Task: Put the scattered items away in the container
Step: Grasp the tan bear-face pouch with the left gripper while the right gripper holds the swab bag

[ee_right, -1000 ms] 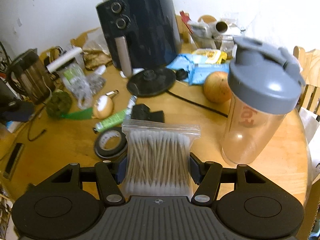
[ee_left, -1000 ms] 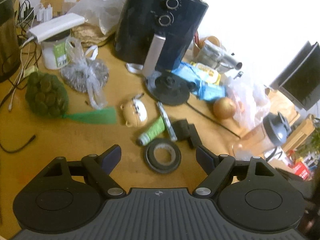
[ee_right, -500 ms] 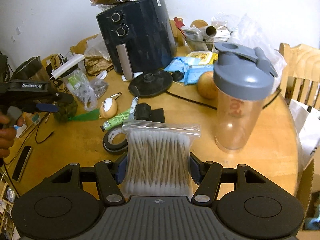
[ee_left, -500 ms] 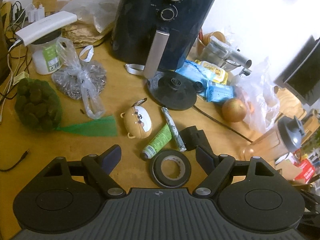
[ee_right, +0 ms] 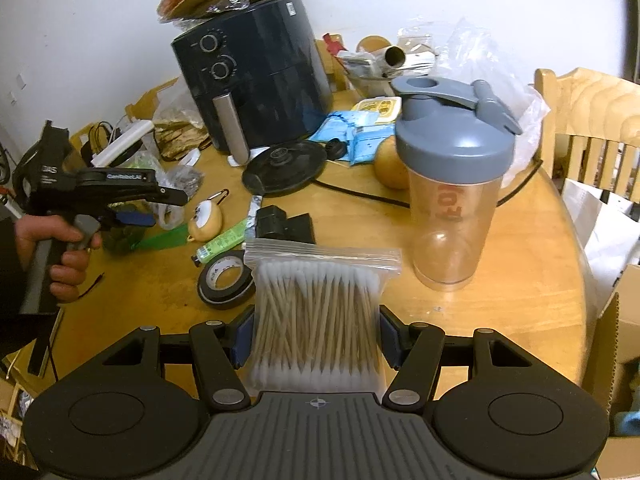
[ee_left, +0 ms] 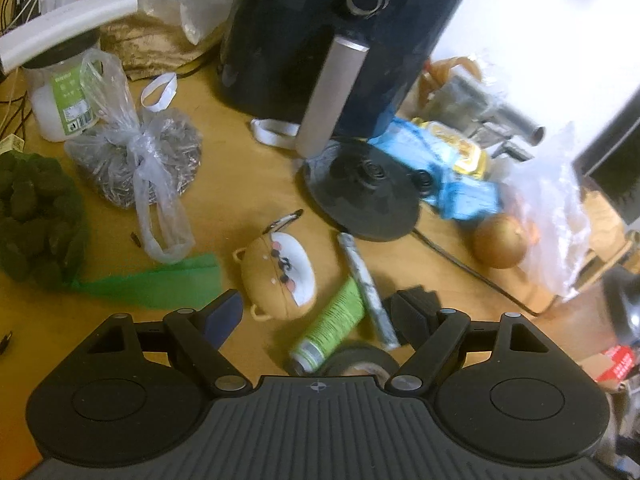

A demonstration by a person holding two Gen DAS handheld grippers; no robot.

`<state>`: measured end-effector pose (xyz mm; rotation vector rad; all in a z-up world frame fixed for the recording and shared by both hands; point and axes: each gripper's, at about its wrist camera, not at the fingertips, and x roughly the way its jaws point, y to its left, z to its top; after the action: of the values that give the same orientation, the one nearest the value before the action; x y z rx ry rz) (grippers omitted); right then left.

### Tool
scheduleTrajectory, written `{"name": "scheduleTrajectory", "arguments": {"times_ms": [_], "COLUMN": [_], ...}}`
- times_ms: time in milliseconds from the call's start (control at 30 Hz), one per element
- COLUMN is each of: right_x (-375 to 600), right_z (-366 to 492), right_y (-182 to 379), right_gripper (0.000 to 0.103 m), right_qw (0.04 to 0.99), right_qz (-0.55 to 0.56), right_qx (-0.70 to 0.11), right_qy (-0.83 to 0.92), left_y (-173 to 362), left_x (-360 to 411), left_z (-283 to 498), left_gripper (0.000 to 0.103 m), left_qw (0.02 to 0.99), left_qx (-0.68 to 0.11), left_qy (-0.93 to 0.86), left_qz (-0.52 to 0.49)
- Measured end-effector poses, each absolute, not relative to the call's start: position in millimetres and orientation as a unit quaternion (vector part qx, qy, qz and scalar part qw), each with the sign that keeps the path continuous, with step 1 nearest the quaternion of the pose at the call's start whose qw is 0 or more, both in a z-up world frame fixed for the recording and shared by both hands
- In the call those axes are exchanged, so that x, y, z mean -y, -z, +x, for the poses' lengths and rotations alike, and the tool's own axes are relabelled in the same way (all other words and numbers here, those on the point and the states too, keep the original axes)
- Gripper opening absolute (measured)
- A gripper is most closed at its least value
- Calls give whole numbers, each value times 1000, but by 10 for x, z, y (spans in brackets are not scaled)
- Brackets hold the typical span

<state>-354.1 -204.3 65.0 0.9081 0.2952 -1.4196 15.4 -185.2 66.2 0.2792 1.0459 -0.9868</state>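
Right gripper clamps bag of cotton swabs above table; cardboard box at right edge, likely container. Left gripper wide, empty, over green tube, tape roll. Next: carry bag to box, release; left closes on tube.

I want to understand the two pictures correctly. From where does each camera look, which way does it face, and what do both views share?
Left wrist: sits on the left gripper, looks steeply down at the table clutter; its open jaws show, empty.
Right wrist: sits on the right gripper, looks across the table; its jaws clamp a bag of cotton swabs; the person's left hand shows.
Shared: air fryer, green tube, black tape roll, plush keychain.
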Motion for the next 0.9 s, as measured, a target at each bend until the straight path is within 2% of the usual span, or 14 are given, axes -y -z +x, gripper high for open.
{"name": "scheduleTrajectory", "arguments": {"times_ms": [333,567,900], "right_x": [1962,1890,1880], "right_z": [-3656,-3732,-3748], "right_y": [-626,-620,-633], "right_gripper": [64,64,64], "right_qw": [635,622,621], "right_qz": [411,415,413], "right_qx": [-122,-116,-110], "right_qy": [643,654,657], "left_y": [-303,-180,-191], "left_x": [2187,2285,2250], "left_z": [417,506,513], "left_gripper": [81,57,55], "left_qw": [743,741,736], "left_qx": [-510,-527,-536], "left_qy": [406,386,382], "left_qz": [152,156,156]}}
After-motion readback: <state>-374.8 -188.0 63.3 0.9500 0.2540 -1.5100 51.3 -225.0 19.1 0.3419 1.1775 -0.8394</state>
